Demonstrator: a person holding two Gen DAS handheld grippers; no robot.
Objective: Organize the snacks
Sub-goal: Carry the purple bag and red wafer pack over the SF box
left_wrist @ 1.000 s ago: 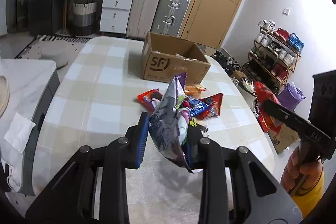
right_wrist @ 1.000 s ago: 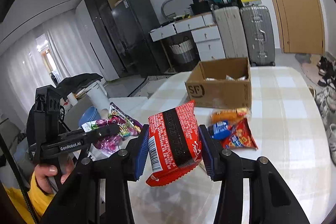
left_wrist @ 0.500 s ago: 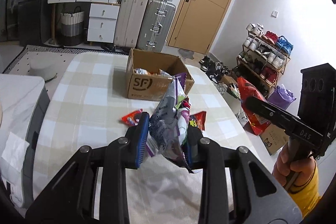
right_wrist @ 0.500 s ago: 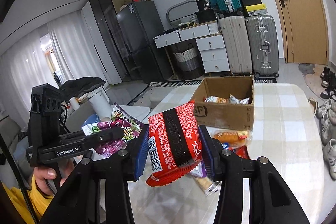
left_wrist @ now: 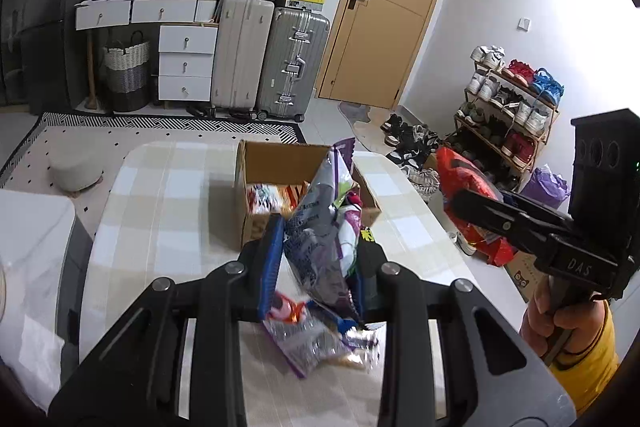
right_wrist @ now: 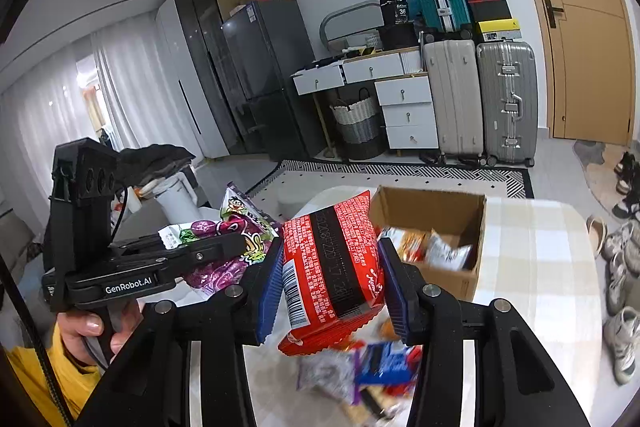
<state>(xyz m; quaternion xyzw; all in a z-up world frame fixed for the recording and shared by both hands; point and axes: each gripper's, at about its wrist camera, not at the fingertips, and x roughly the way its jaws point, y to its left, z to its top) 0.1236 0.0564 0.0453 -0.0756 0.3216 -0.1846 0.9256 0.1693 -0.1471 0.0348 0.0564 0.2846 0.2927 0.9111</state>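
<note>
Blue ribbed fingers [left_wrist: 271, 259] of the left gripper [left_wrist: 316, 263] are being kept clamped on a crinkled purple-and-silver snack bag [left_wrist: 324, 227], while a puffy red packet [right_wrist: 332, 263] is being pinched upright between the 2 pads of the right gripper [right_wrist: 330, 283]. Compared with 1 second earlier, both packs are being carried closer to the open cardboard box [left_wrist: 280, 163], which is now being seen from higher. Loose wrappers [right_wrist: 360, 367] are lying blurred on the checked table [right_wrist: 536, 255] beneath.
</note>
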